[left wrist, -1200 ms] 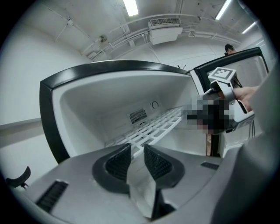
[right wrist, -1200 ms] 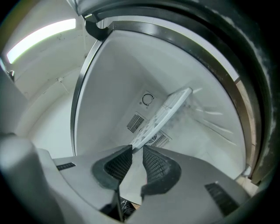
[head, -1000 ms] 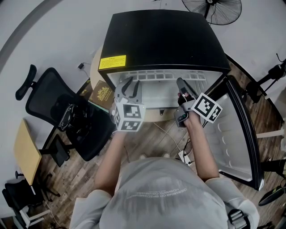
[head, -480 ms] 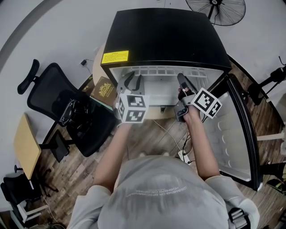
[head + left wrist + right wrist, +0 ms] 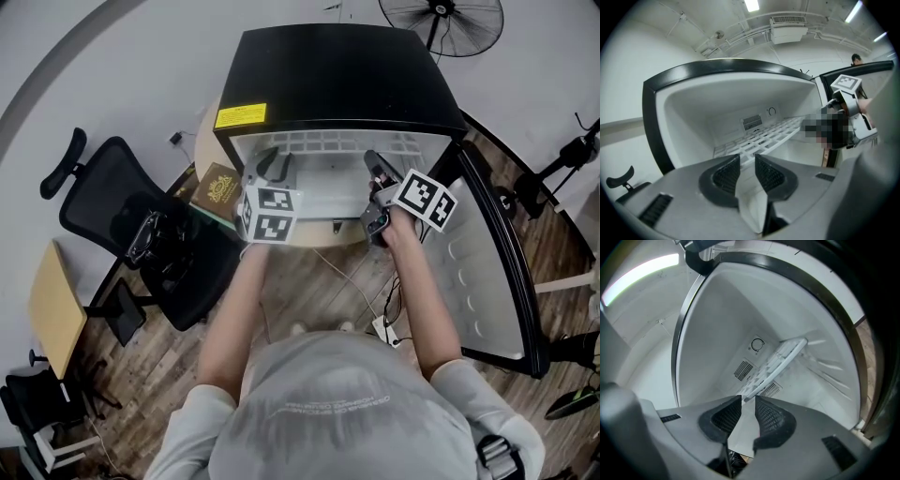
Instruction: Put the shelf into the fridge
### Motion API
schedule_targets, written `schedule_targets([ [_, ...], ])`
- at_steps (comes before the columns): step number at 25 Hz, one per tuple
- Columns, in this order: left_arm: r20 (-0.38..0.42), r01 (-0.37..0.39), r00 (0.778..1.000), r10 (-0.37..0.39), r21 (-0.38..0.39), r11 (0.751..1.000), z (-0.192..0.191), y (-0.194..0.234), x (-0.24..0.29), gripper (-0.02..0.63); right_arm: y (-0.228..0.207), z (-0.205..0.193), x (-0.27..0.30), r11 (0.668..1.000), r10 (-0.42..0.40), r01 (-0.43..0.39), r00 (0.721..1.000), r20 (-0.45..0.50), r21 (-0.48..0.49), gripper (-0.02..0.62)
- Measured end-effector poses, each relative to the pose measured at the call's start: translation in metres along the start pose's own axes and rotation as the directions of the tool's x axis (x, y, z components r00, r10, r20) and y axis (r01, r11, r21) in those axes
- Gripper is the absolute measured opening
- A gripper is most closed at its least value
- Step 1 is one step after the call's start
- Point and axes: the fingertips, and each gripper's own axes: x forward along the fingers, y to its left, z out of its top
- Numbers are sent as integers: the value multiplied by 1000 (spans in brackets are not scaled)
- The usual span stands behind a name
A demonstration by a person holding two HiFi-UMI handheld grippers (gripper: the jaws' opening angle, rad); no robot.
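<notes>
A black mini fridge (image 5: 347,75) stands open with a white inside. The white grid shelf (image 5: 323,192) lies partly inside its mouth, tilted, with its far end deep in the cavity (image 5: 764,136). My left gripper (image 5: 272,164) is shut on the shelf's front edge at the left, and white plastic shows between its pads (image 5: 747,171). My right gripper (image 5: 375,167) is shut on the front edge at the right (image 5: 747,411). In the right gripper view the shelf (image 5: 780,357) runs slanting toward the back wall.
The fridge door (image 5: 497,272) hangs open at the right. A black office chair (image 5: 141,234) stands left of the fridge beside a brown box (image 5: 216,183). Cables and a power strip (image 5: 384,328) lie on the wooden floor in front. A fan (image 5: 441,14) stands behind.
Only the head view has shifted a little. Both grippers keep their hold on the shelf at the fridge mouth.
</notes>
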Motion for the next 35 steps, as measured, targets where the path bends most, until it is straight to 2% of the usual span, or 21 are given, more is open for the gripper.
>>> schedule_targets([
  [4,14,45,999,-45,-35,998,-7,-5,-18,81,0,1,-18,1000,-9,9,1000,14,12,88],
  [7,63,87,995,-82,-76,993,-7,-5,-34,80,-1,0,-33,999,-33,33,999,17,-16,73],
  [10,115,110,989,-97,-111,988,-3,-3,-52,62,8,-4,-50,993,-43,45,999,22,-106,42],
  [14,154,147,980,-126,-137,979,-6,-3,-78,23,26,-7,-76,966,-38,46,999,38,-256,25],
  [16,167,160,977,-135,-148,976,-2,-2,-90,20,37,-7,-89,936,-37,52,998,50,-349,18],
  [19,199,177,969,-148,-142,974,7,-3,-110,18,58,-7,-107,872,-29,57,997,65,-486,16],
  [24,258,180,952,-163,-43,983,25,-10,-147,18,91,-12,-133,752,-8,47,998,61,-657,15],
  [27,279,175,946,-164,-14,984,32,-10,-168,18,109,-18,-145,685,6,35,998,55,-727,15],
  [29,284,161,945,-160,20,987,35,-11,-180,19,120,-22,-152,654,20,22,999,47,-756,15],
  [33,291,132,945,-151,82,988,40,-15,-203,20,138,-30,-170,626,52,-6,998,34,-780,15],
  [35,294,119,945,-142,93,988,42,-15,-214,20,145,-34,-179,598,55,-9,998,29,-801,15],
])
